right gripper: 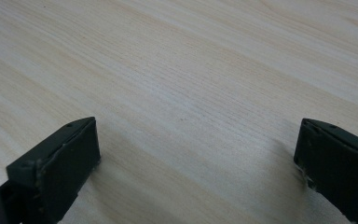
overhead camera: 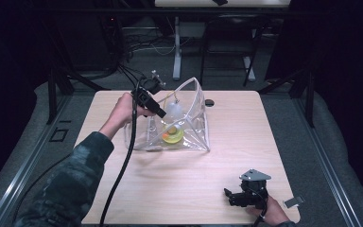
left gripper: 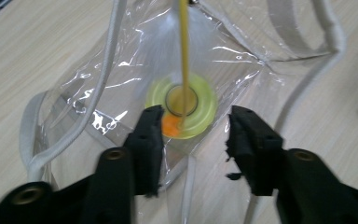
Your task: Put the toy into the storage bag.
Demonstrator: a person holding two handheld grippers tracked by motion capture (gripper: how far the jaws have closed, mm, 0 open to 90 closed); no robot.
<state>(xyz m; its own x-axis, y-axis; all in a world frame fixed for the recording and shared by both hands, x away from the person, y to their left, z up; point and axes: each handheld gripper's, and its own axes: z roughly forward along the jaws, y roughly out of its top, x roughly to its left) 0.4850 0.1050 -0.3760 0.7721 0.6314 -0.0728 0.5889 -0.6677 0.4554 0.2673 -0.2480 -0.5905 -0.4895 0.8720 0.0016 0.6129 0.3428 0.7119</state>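
A clear plastic bag (overhead camera: 189,127) with white trim stands open on the wooden table (overhead camera: 236,137), left of the middle. Inside it lie a yellow-green ring (overhead camera: 173,136) with something orange against it and a whitish bottle-like shape (overhead camera: 174,112). My left gripper (overhead camera: 160,112) hangs over the bag's left side. In the left gripper view it is open (left gripper: 193,135), and the ring (left gripper: 203,112) and orange piece (left gripper: 170,125) show through the plastic just beyond its tips. A yellow cord (left gripper: 184,46) runs down to the ring. My right gripper (overhead camera: 228,196) rests open near the front right edge, over bare wood (right gripper: 196,154).
A small metal clip (overhead camera: 293,202) lies at the table's front right corner. A dark round hole (overhead camera: 210,102) sits near the far edge behind the bag. The left gripper's black cable (overhead camera: 123,165) trails across the front left. Desk legs and cables stand beyond the table.
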